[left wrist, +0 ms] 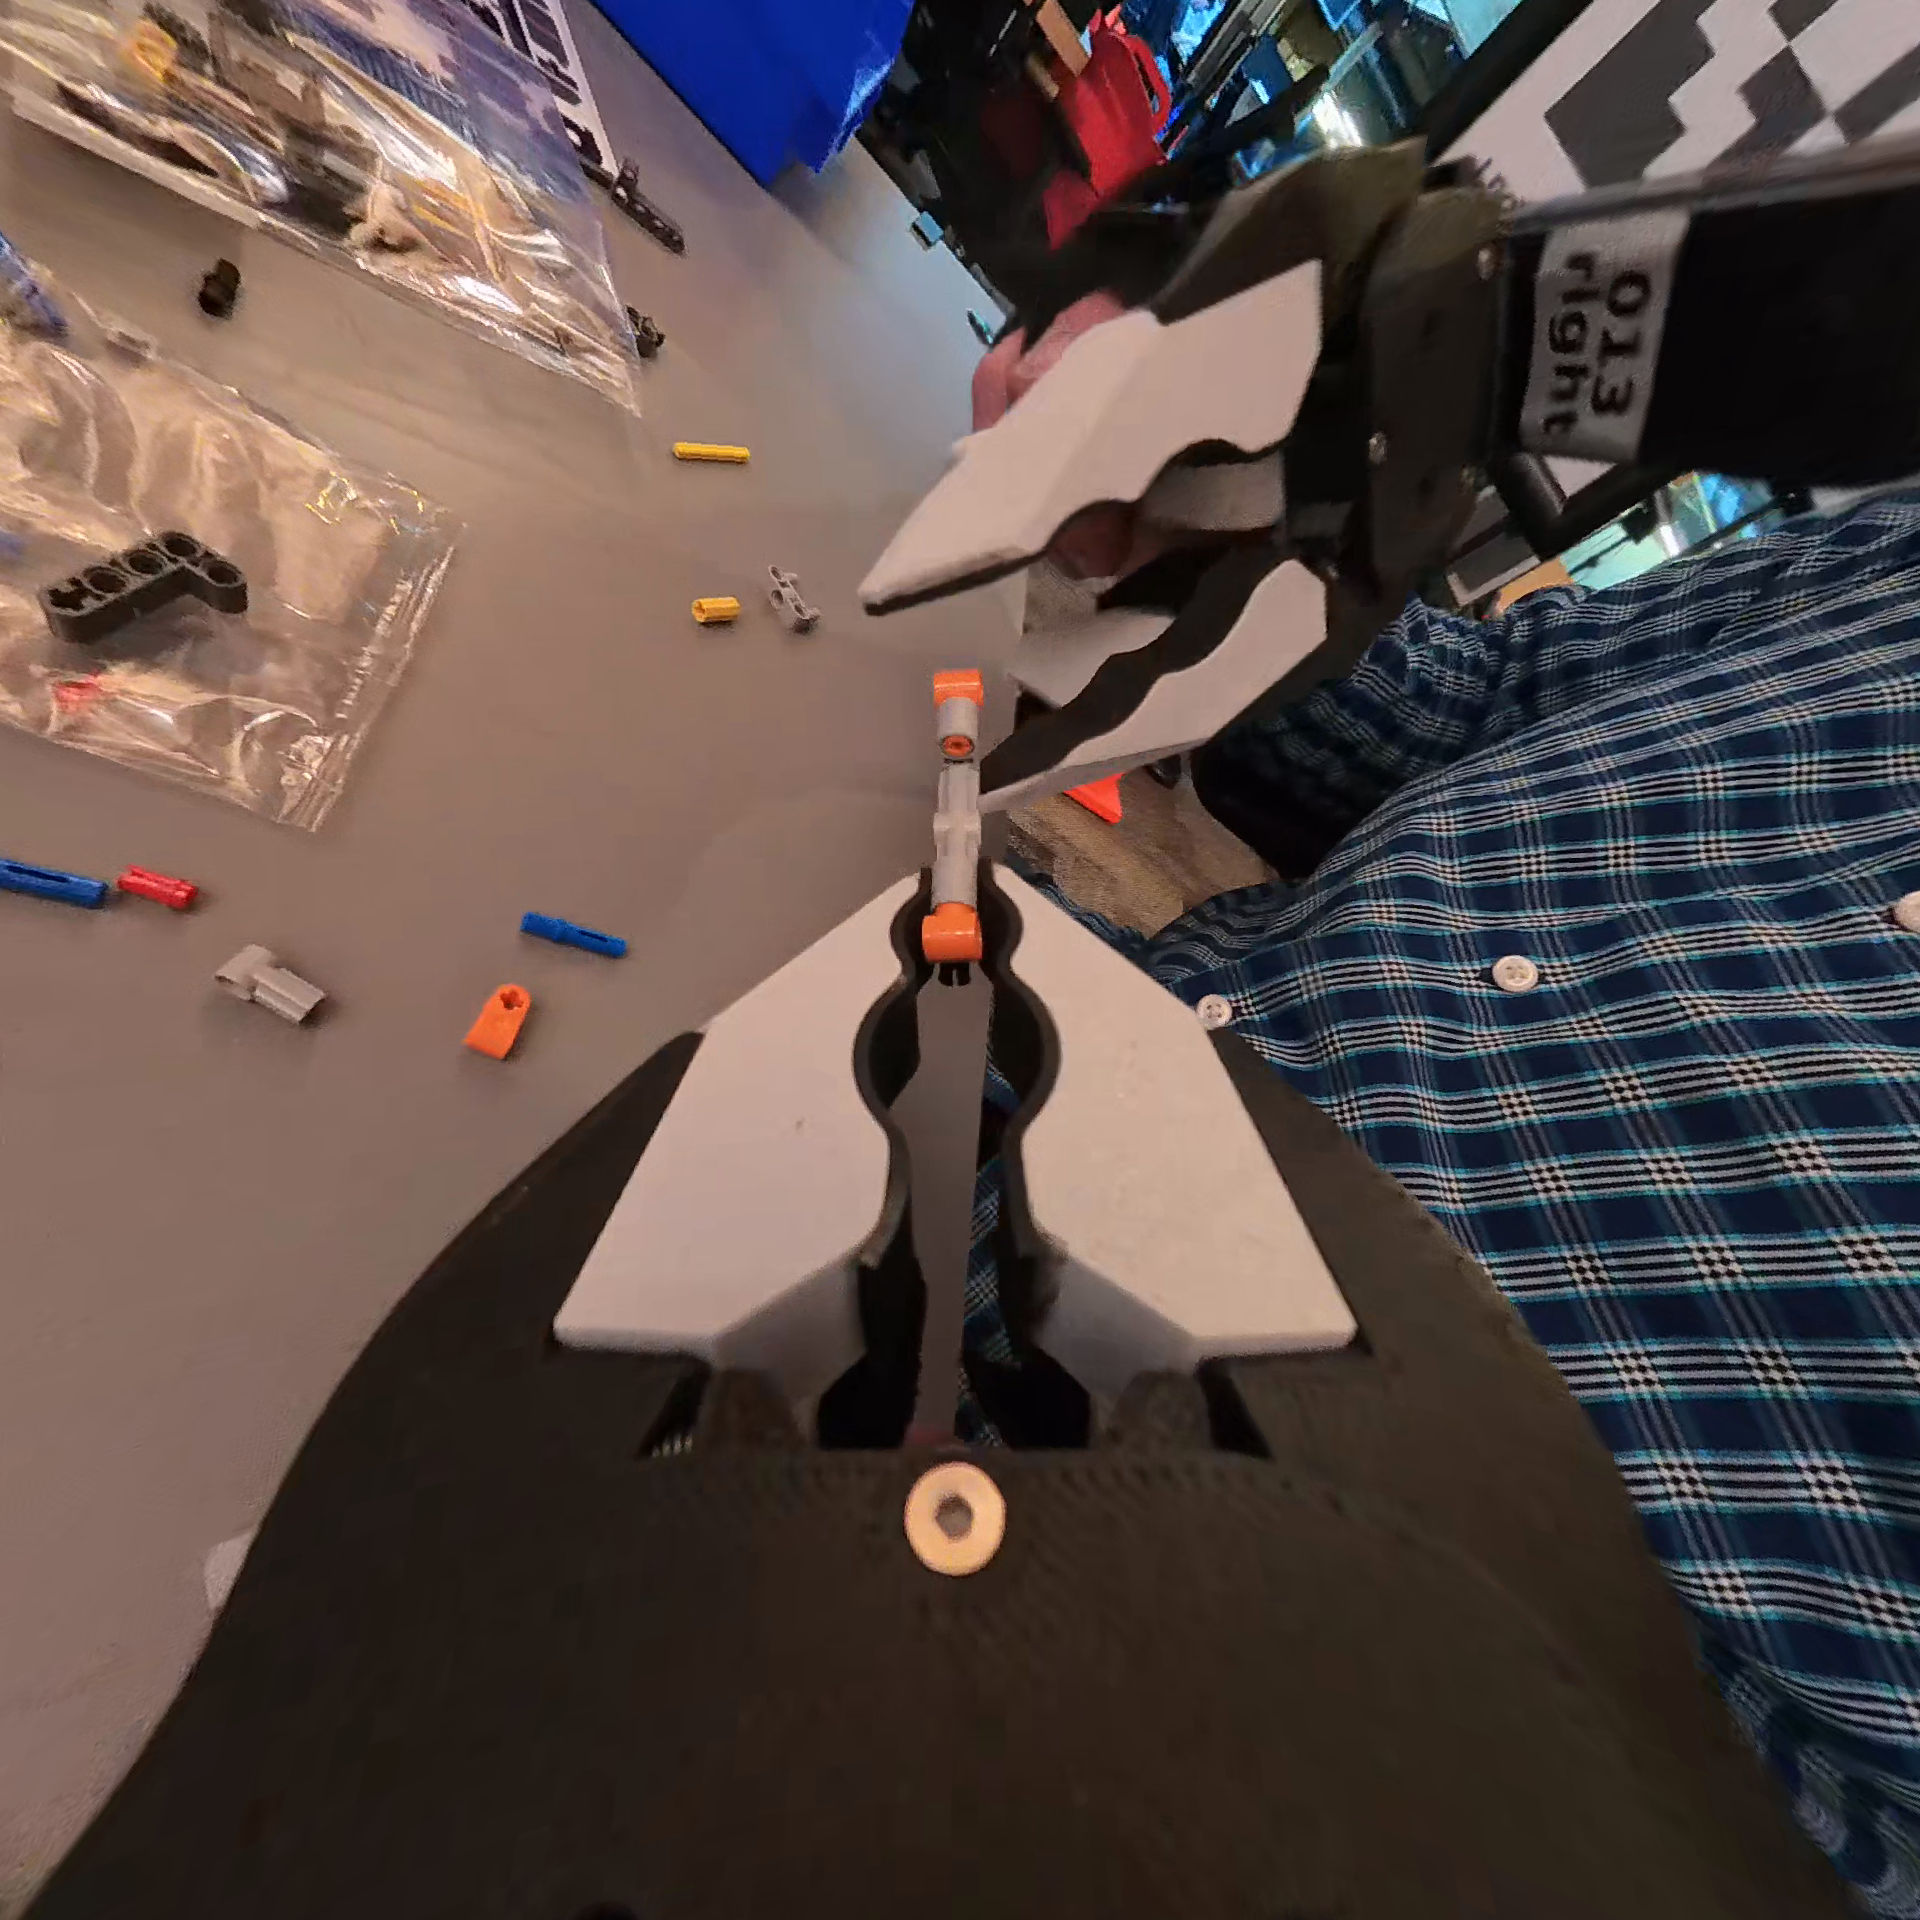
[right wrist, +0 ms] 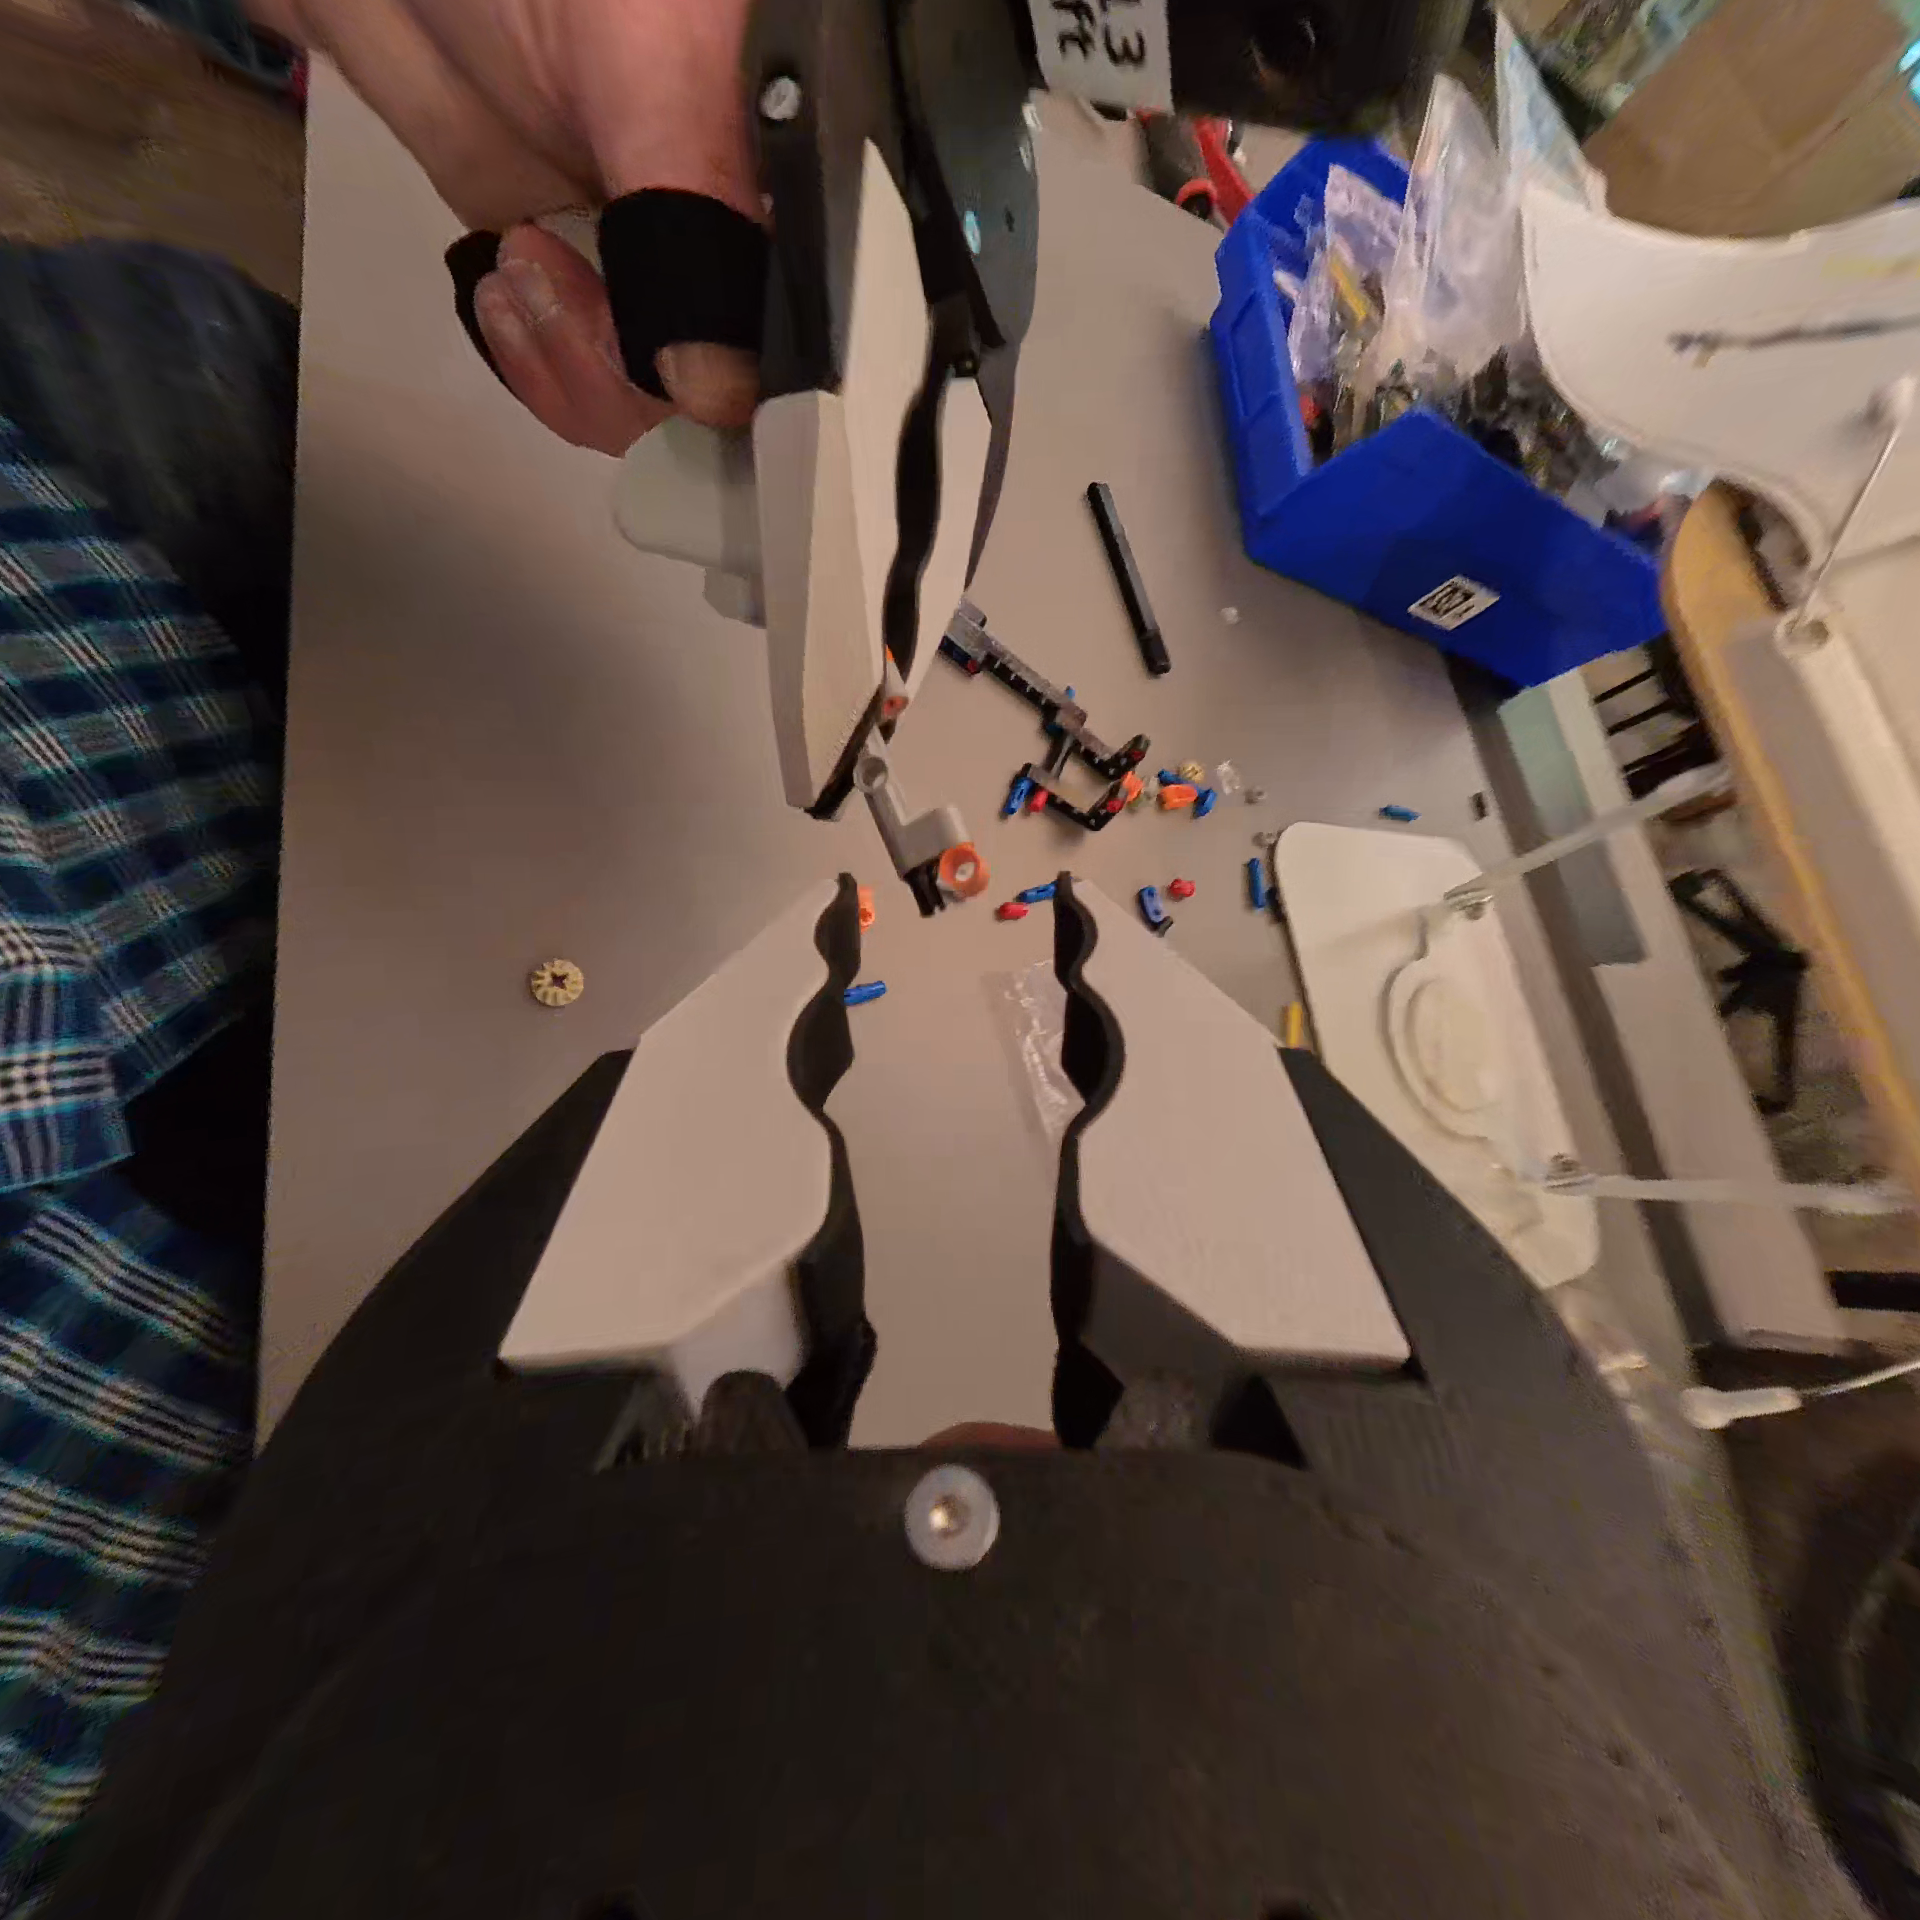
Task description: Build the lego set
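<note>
— What has the left tongs got?

— They're pressed together on a small grey-and-orange assembly, pinching its lower orange end so the grey stem sticks out past the tips, up off the desk.

— And the right tongs?

— Spread wide, nothing between them, tips just short of that assembly's far end (from their own camera it hangs right ahead of the gap).

— Anything else about?

— Left of the left tongs, loose on the desk: an orange piece, a blue pin, a grey connector, and clear plastic bags farther off. Beyond the right tongs lies a black partly built frame with pins scattered round it, and a blue bin farther off to their right.
</note>
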`<state>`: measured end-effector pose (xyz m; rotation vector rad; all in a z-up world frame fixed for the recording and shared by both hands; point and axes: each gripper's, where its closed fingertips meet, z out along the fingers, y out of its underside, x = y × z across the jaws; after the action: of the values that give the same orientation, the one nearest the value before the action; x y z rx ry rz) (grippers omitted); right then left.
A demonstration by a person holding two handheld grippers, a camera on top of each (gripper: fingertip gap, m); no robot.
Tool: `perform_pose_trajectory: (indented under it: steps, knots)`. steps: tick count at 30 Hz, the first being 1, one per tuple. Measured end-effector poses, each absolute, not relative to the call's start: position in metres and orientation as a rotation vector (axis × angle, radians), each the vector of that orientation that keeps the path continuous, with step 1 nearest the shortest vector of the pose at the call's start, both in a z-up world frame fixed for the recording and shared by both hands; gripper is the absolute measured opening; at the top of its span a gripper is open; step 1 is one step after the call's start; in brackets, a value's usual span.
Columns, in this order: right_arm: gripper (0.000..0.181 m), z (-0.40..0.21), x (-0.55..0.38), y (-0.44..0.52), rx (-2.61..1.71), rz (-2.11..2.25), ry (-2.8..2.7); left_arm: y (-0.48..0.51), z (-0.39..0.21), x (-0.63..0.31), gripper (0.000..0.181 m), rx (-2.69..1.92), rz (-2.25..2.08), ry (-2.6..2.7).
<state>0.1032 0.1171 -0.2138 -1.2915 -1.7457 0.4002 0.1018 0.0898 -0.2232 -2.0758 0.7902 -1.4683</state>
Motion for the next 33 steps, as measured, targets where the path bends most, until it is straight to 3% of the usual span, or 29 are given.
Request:
perform_pose_trajectory:
  steps: [1, 8, 9, 10, 14, 20, 22, 24, 27, 28, 29, 30, 33]
  knots:
    - [0.032, -0.214, 0.102, 0.115, -1.258, 0.357, -1.766, 0.088, -0.225, 0.102, 0.004, -2.083, -1.484, 0.789]
    - [0.014, -0.225, 0.098, 0.109, -1.196, 0.223, -1.858, 0.087, -0.224, 0.106, 0.005, -2.077, -1.499, 0.793]
    - [0.014, -0.224, 0.099, 0.11, -1.224, 0.255, -1.841, 0.087, -0.222, 0.106, 0.01, -2.067, -1.492, 0.802]
    - [0.014, -0.222, 0.1, 0.112, -1.256, 0.291, -1.82, 0.087, -0.218, 0.104, 0.029, -2.059, -1.487, 0.804]
    - [0.014, -0.217, 0.108, 0.12, -1.319, 0.357, -1.757, 0.087, -0.208, 0.09, 0.04, -2.014, -1.411, 0.854]
    - [0.013, -0.222, 0.115, 0.124, -1.369, 0.395, -1.744, 0.101, -0.183, 0.065, 0.042, -1.869, -1.315, 0.788]
    - [0.014, -0.225, 0.118, 0.127, -1.381, 0.387, -1.74, 0.103, -0.165, 0.059, 0.032, -1.779, -1.287, 0.779]
    - [0.014, -0.226, 0.12, 0.128, -1.392, 0.387, -1.734, 0.103, -0.148, 0.056, 0.034, -1.707, -1.296, 0.766]
    - [0.014, -0.231, 0.122, 0.131, -1.405, 0.377, -1.733, 0.103, -0.13, 0.053, 0.065, -1.634, -1.326, 0.727]
    - [0.014, -0.232, 0.123, 0.132, -1.409, 0.378, -1.732, 0.104, -0.124, 0.053, 0.102, -1.615, -1.333, 0.702]
    - [0.014, -0.233, 0.123, 0.132, -1.416, 0.383, -1.729, 0.105, -0.124, 0.056, 0.15, -1.626, -1.328, 0.686]
    - [0.014, -0.234, 0.124, 0.133, -1.423, 0.387, -1.726, 0.103, -0.123, 0.059, 0.158, -1.627, -1.316, 0.712]
    - [0.014, -0.237, 0.126, 0.135, -1.447, 0.4, -1.72, 0.102, -0.107, 0.059, 0.158, -1.538, -1.33, 0.664]
